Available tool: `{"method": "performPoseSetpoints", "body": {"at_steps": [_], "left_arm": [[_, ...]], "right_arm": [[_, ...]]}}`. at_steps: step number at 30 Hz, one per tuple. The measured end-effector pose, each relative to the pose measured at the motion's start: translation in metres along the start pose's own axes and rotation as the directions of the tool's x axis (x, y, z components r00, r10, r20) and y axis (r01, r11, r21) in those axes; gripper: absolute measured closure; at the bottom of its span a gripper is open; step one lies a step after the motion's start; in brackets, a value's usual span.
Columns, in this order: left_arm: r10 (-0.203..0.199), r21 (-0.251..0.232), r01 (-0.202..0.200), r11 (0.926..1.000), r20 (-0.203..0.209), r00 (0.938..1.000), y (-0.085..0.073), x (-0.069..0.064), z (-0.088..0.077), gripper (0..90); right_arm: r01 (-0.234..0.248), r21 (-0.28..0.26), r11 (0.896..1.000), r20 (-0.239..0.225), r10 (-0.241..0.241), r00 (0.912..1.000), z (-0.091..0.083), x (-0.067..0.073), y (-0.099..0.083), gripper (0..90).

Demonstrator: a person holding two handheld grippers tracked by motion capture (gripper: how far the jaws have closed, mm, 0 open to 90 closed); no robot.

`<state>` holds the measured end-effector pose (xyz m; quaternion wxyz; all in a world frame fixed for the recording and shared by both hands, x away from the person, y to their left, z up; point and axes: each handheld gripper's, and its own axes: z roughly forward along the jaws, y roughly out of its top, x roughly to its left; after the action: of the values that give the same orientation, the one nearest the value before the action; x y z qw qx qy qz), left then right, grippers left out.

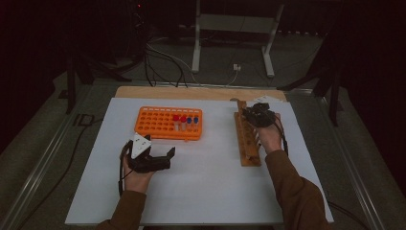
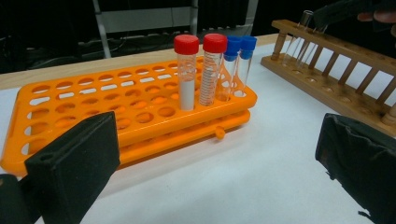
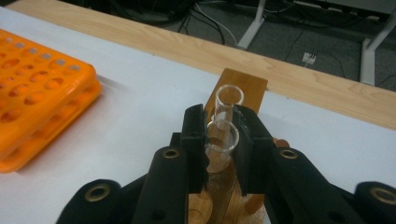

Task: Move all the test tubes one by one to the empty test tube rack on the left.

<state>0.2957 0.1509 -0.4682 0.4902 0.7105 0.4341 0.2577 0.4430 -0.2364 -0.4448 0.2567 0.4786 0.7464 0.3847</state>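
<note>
Gripping a clear glass tube (image 3: 222, 140) in the wooden rack (image 1: 248, 139) near the desk's (image 1: 210, 191) right edge, the right claw (image 3: 223, 140) is clenched, while the left claw (image 1: 158, 157) rests released.

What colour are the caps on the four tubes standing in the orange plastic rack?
Two red caps, two blue caps; the left gripper view shows them best.

Brown long sleeves (image 1: 292, 184) on both forearms, left gripper (image 1: 165, 155) black with pale three-cornered top plate, black cable trailing, right gripper (image 3: 223, 149) matte black, brass-ringed screw holes, flat rectangular pads.
</note>
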Motion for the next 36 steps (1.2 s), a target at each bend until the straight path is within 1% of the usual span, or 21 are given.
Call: {"method": "performPoseSetpoints", "body": {"at_steps": [5, 11, 15, 20, 21, 25, 28, 30, 34, 35, 36], "left_arm": [[0.001, 0.0, -0.001, 1.0, 0.0, 1.0, 0.0, 0.0, 0.0, 0.6], [0.001, 0.001, -0.001, 1.0, -0.001, 1.0, 0.0, 0.0, 0.0, 0.6], [-0.009, -0.003, 0.009, 1.0, 0.009, 0.9999, 0.001, -0.001, 0.0, 0.6], [-0.009, -0.005, 0.009, 1.0, 0.01, 0.9999, 0.001, -0.002, 0.0, 0.6], [-0.008, -0.005, 0.008, 1.0, 0.009, 0.9999, 0.001, -0.002, 0.0, 0.6], [-0.008, -0.004, 0.008, 1.0, 0.008, 0.9999, 0.001, -0.001, 0.0, 0.6], [-0.008, -0.006, 0.008, 0.9999, 0.01, 0.9999, 0.001, -0.002, 0.001, 0.6], [-0.012, -0.009, 0.012, 0.9999, 0.015, 0.9998, 0.002, -0.004, 0.001, 0.6], [-0.004, -0.008, 0.004, 1.0, 0.026, 0.9997, 0.003, -0.008, 0.003, 0.6], [-0.001, -0.008, 0.001, 1.0, 0.027, 0.9996, 0.003, -0.009, 0.003, 0.6], [-0.001, -0.007, 0.001, 1.0, 0.028, 0.9996, 0.003, -0.01, 0.003, 0.6]], "right_arm": [[0.008, -0.022, 1.0, 0.004, -0.008, 1.0, -0.009, 0.001, 0.003, 76.6], [0.024, -0.072, 0.997, 0.012, -0.023, 0.9997, -0.025, 0.001, 0.012, 76.6], [0.043, -0.094, 0.995, 0.013, -0.042, 0.999, -0.035, 0.003, 0.018, 76.6], [0.053, -0.124, 0.991, 0.002, -0.054, 0.9986, -0.045, 0.007, 0.024, 76.6], [0.049, -0.132, 0.99, -0.006, -0.051, 0.9987, -0.048, 0.009, 0.025, 76.6], [0.063, -0.143, 0.988, -0.03, -0.068, 0.9972, -0.053, 0.016, 0.026, 76.6], [0.062, -0.139, 0.988, -0.064, -0.072, 0.9954, -0.055, 0.021, 0.025, 76.6], [0.063, -0.127, 0.99, -0.101, -0.076, 0.9919, -0.055, 0.026, 0.023, 76.5], [0.066, -0.112, 0.992, -0.15, -0.082, 0.9852, -0.054, 0.038, 0.018, 76.6], [0.075, -0.108, 0.991, -0.165, -0.092, 0.982, -0.053, 0.041, 0.016, 76.5], [0.081, -0.105, 0.991, -0.17, -0.098, 0.9805, -0.053, 0.045, 0.014, 76.5]]}}
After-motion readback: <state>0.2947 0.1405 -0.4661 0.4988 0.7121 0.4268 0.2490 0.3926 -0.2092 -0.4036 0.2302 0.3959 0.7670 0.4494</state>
